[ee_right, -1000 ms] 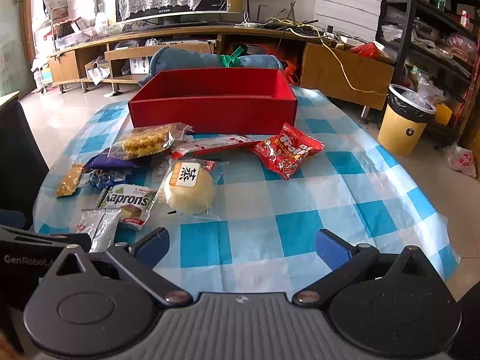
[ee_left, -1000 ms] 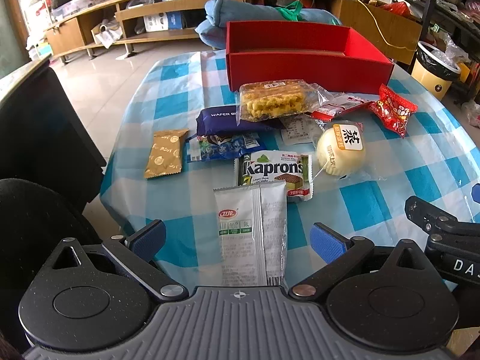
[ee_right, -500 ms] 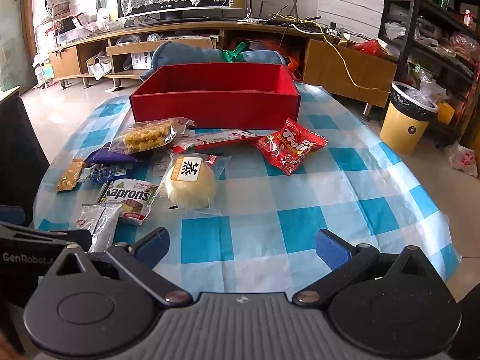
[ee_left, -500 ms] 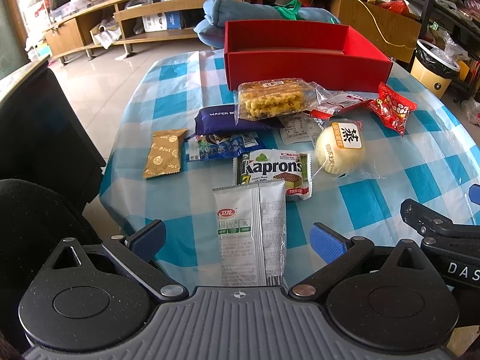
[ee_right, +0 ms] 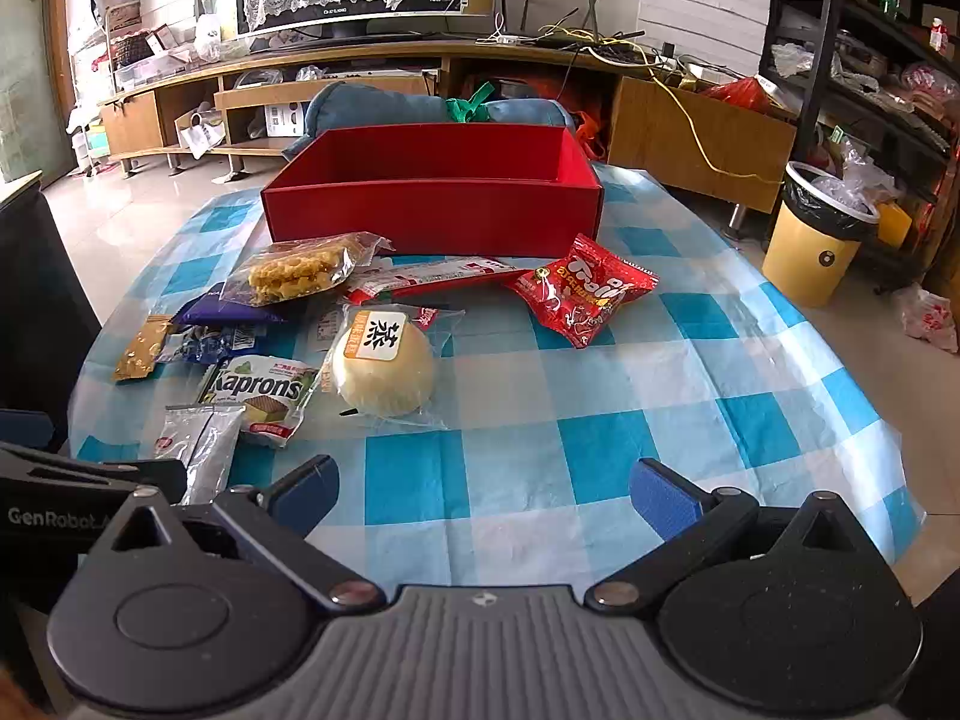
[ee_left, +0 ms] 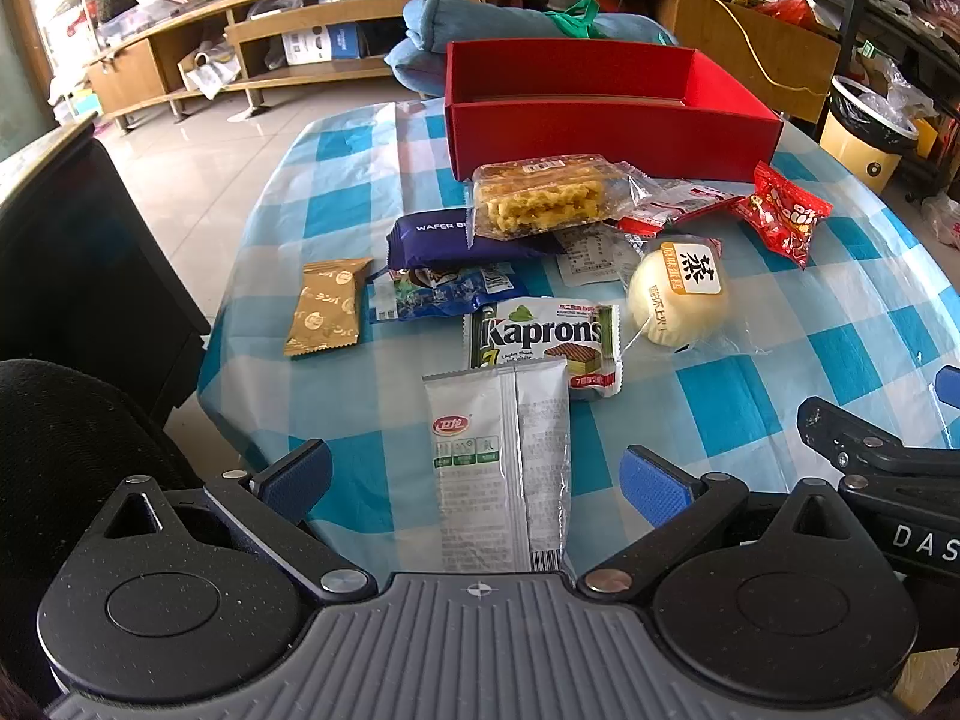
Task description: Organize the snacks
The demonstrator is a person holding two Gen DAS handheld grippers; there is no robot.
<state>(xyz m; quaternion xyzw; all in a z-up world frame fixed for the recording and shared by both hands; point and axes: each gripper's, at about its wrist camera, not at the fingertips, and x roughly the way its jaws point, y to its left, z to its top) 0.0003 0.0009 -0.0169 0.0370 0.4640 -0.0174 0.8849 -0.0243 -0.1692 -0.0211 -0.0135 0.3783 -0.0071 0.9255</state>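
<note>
Both my grippers gape wide, holding nothing — left gripper (ee_left: 474, 477) straddling the silver packet (ee_left: 501, 468), right gripper (ee_right: 483, 489) over bare checked tablecloth (ee_right: 600, 444).

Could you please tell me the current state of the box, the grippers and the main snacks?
Red box: open, no snacks visible inside.
Left gripper: open, silver sachet lying between its fingers, not gripped.
Right gripper: open, holding nothing.
Kaprons wafer pack: sealed, flat.
Wrapped bun: sealed, on the tablecloth.
</note>
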